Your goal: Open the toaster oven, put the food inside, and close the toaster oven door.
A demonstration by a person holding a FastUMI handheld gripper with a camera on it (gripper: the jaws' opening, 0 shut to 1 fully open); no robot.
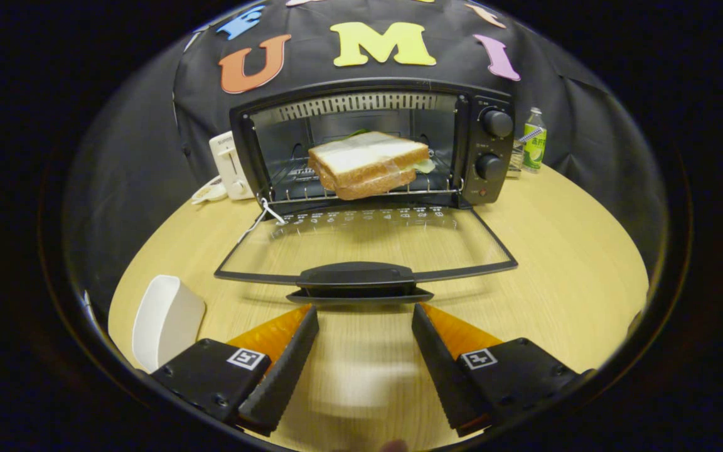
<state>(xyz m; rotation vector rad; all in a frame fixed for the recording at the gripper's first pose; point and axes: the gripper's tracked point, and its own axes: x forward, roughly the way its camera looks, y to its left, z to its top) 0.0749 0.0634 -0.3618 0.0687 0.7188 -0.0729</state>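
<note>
Closest up you've got the gripper [364, 320], fingers spread wide with nothing between them but bare wooden table [562, 251]. Not holding anything. Just ahead of the fingertips sits the black handle [357, 276] of the toaster oven door [368, 242], which is dropped all the way down and lying about flat over the tabletop, glass pane facing up. Its front edge nearly reaches the fingertips, though a strip of table still shows between them.

Beyond the door the toaster oven [374, 141] is wide open, and the sandwich [368, 164] is already on the wire rack inside, sitting near the front of the rack with space on both sides. Two knobs [493, 144] are stacked on its right panel.

Left of the left finger there's a white dish [166, 320] near the table edge. A white toaster [230, 164] sits beside the oven's left wall and a small bottle [533, 140] off its right side. Plenty of open table on the right.
</note>
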